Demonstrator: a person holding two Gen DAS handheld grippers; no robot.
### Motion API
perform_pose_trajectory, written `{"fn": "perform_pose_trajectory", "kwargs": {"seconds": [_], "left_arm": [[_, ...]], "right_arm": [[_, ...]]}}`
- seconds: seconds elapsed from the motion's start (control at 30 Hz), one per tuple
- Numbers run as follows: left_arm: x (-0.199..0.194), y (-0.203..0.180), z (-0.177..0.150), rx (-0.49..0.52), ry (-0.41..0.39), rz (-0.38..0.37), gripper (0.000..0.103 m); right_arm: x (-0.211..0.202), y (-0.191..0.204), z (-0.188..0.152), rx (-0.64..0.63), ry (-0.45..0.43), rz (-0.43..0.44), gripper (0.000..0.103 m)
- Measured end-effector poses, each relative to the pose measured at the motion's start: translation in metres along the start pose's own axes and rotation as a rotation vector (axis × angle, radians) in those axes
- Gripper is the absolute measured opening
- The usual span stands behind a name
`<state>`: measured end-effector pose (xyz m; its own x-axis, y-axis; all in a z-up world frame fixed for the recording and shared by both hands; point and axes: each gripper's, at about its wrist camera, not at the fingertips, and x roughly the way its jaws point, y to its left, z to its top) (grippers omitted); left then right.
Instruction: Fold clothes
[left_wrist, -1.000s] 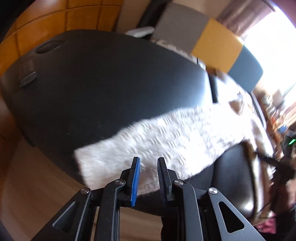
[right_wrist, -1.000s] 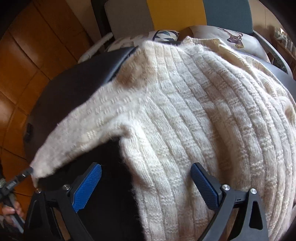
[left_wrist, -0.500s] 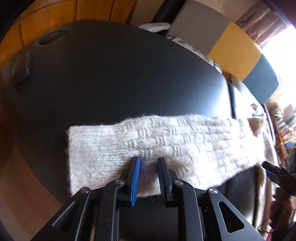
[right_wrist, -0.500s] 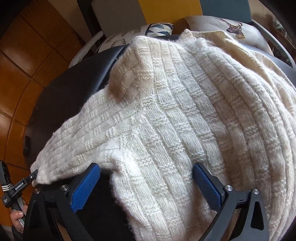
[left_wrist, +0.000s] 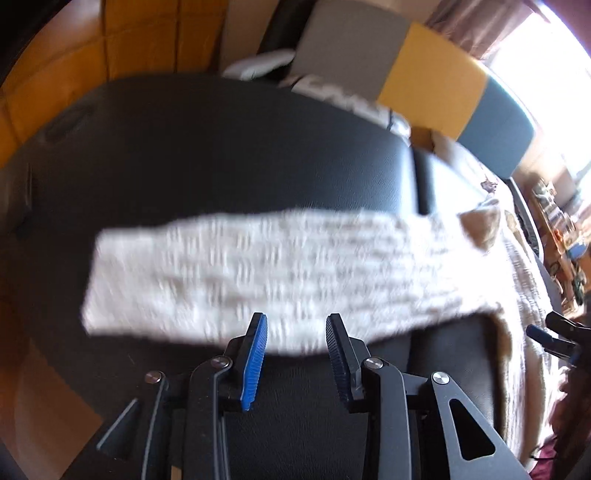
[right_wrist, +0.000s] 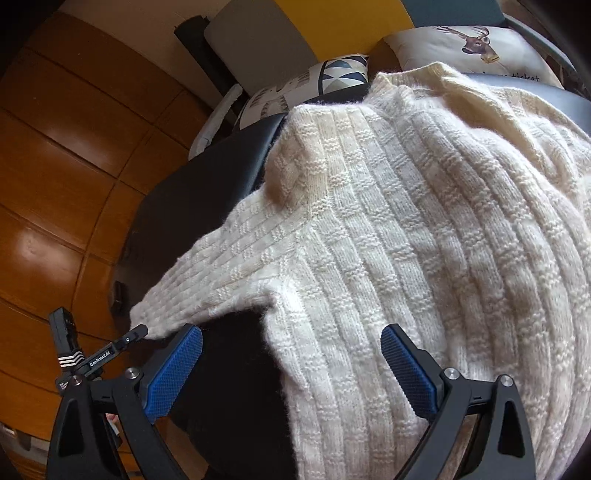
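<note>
The left gripper (left_wrist: 295, 328), jaws opening and empty, had laid the sleeve (left_wrist: 258, 280) flat for folding; the right gripper (right_wrist: 291, 354) gaped empty over the sweater (right_wrist: 424, 229).

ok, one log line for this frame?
task: fold clothes | sweater: spread on black seat, sleeve laid out flat | left tongs: opening, nothing between | right tongs: open over sweater edge

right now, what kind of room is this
Probably a living room at home: a sofa with grey, yellow and blue panels, printed cushions and wood panelling. A cream sweater lies spread on a black padded surface.
</note>
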<state>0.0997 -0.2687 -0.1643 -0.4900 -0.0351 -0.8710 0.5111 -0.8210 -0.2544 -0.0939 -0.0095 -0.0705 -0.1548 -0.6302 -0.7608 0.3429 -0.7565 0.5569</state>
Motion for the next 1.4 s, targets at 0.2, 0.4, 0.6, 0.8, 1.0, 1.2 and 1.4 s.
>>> {"fn": "perform_pose_trajectory", "kwargs": {"seconds": [0.2, 0.4, 0.6, 0.8, 1.0, 1.2, 1.4], "left_arm": [[0.005, 0.037, -0.001, -0.106, -0.006, -0.053, 0.034], [0.012, 0.069, 0.042, -0.157, -0.019, 0.001, 0.034], [-0.013, 0.077, 0.056, -0.222, -0.040, -0.003, 0.033], [-0.032, 0.001, -0.012, -0.050, 0.089, -0.375, 0.037], [-0.022, -0.104, -0.103, 0.118, 0.319, -0.658, 0.037], [0.008, -0.140, -0.110, 0.084, 0.369, -0.550, 0.037], [0.020, -0.136, -0.116, -0.060, 0.471, -0.611, 0.043]], "right_arm": [[0.036, -0.008, 0.009, 0.042, 0.077, -0.037, 0.101], [0.047, -0.007, 0.024, 0.069, 0.066, 0.001, 0.103], [-0.014, -0.033, 0.018, 0.137, -0.059, 0.160, 0.096], [-0.149, -0.093, -0.024, 0.190, -0.271, 0.105, 0.096], [-0.215, -0.147, -0.090, 0.296, -0.339, 0.029, 0.096], [-0.203, -0.168, -0.120, 0.386, -0.361, 0.057, 0.096], [-0.182, -0.146, -0.110, 0.272, -0.309, 0.036, 0.096]]}}
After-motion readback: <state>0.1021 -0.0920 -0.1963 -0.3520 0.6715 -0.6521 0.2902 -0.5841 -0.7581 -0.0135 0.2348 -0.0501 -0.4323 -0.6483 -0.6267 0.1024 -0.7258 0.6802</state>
